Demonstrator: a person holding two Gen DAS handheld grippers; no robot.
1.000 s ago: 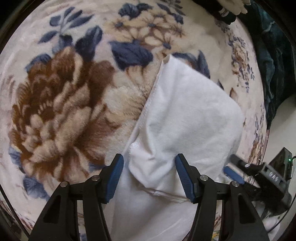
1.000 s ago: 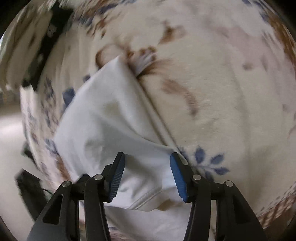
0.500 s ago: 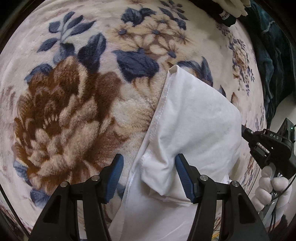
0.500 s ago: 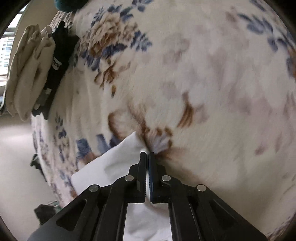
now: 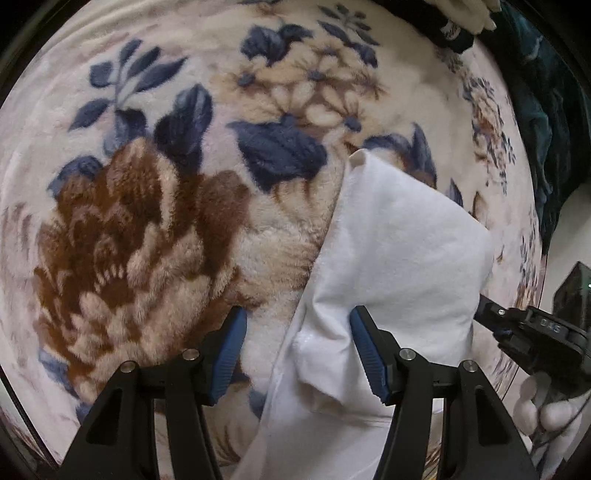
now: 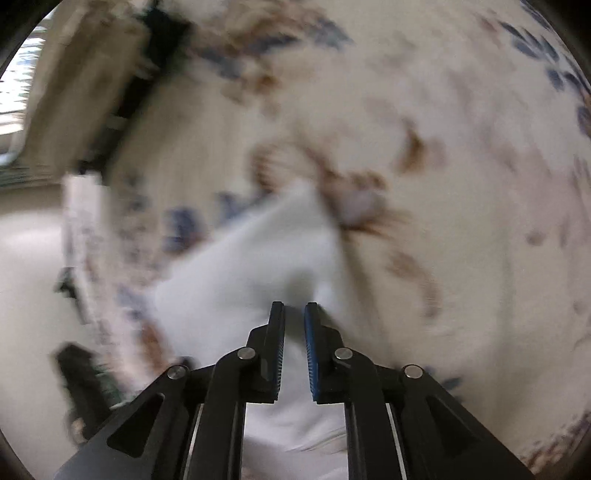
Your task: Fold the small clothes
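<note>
Half a second ago the right gripper (image 6: 294,319) had its jaws pressed together; they now stand slightly parted, with a narrow gap and white cloth showing through it, though the right wrist view is smeared by motion and I cannot tell whether the pads touch the fabric. From the left wrist view the same tool (image 5: 532,334) shows at the right edge, held by a white-gloved hand (image 5: 546,410), its tip against the right edge of the white garment (image 5: 402,254) where earlier it sat higher and just clear of the cloth.

On the other side, the left gripper (image 5: 297,350) points forward and down over the blanket (image 5: 147,229), jaws spread wide as before. Its right finger (image 5: 367,354) lies on the white garment, and its left finger (image 5: 229,350) sits over the bare floral pile beside the cloth's left edge. Nothing is pinched between them.

That garment lies folded on the blanket, a thick upper layer over a flatter lower one that runs under the left tool toward the camera. Its far corner points toward the blue leaves. Dark and cream clothes (image 5: 458,22) sit at the blanket's far edge.
</note>
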